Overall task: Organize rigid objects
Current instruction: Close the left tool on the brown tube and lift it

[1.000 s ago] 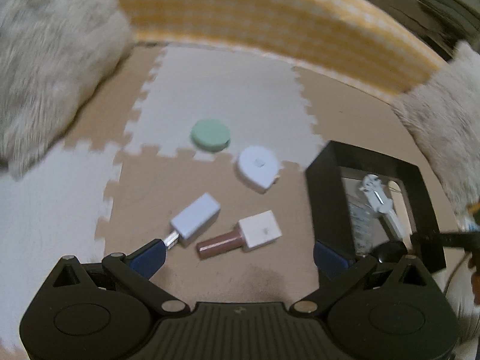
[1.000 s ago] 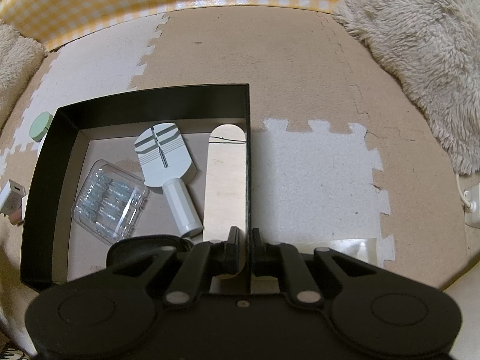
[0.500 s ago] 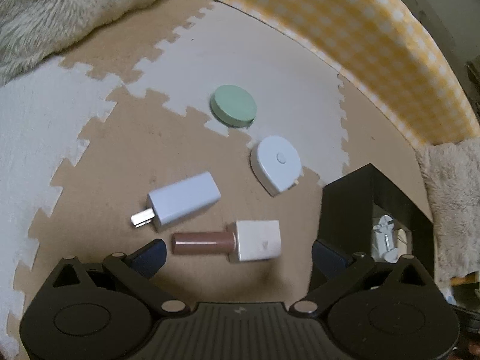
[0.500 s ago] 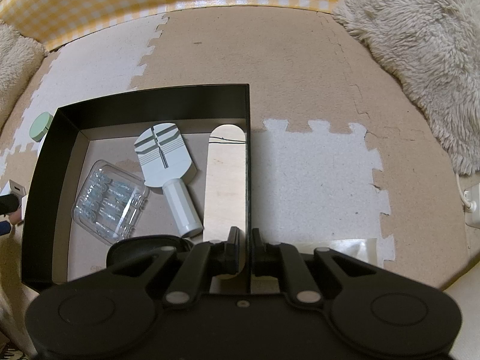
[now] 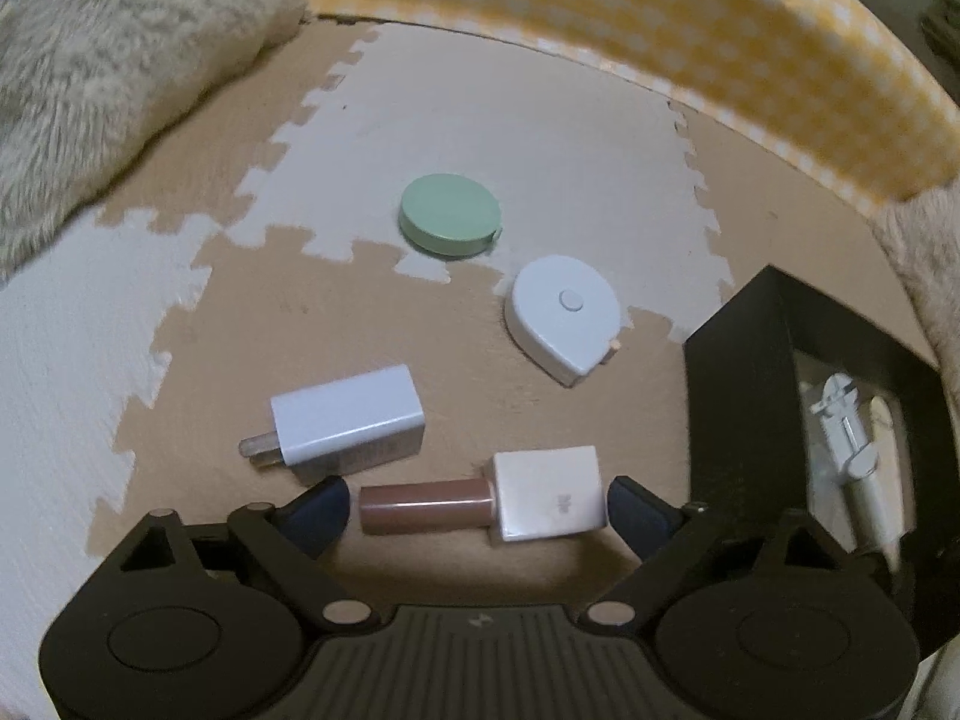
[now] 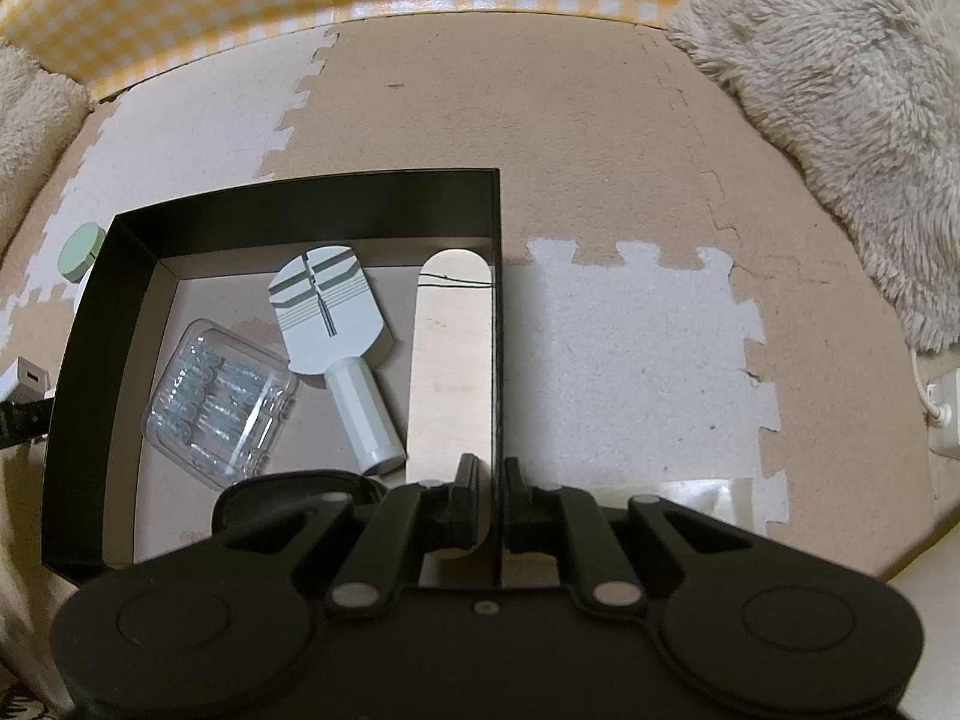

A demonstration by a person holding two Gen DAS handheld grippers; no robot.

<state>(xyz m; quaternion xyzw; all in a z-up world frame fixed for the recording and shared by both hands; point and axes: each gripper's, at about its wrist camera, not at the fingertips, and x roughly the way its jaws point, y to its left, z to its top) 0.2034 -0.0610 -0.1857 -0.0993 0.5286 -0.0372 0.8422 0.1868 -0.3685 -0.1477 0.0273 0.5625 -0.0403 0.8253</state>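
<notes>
Charger (image 5: 348, 420) behind bottle (image 5: 486, 498); box (image 5: 738, 396) rightward

In the right wrist view the black box (image 6: 312, 198) hides most of the green disc (image 6: 81, 252), and the white charger (image 6: 21, 381) is cut by the left edge. The clear case's (image 6: 222, 399) contents are unreadable.

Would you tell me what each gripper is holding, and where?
Right gripper pinches the black box's right wall. Left gripper holds nothing; its jaws are closing around the bottle.

wrist views, steeply downward, sharing black box (image 5: 738, 396)
</notes>
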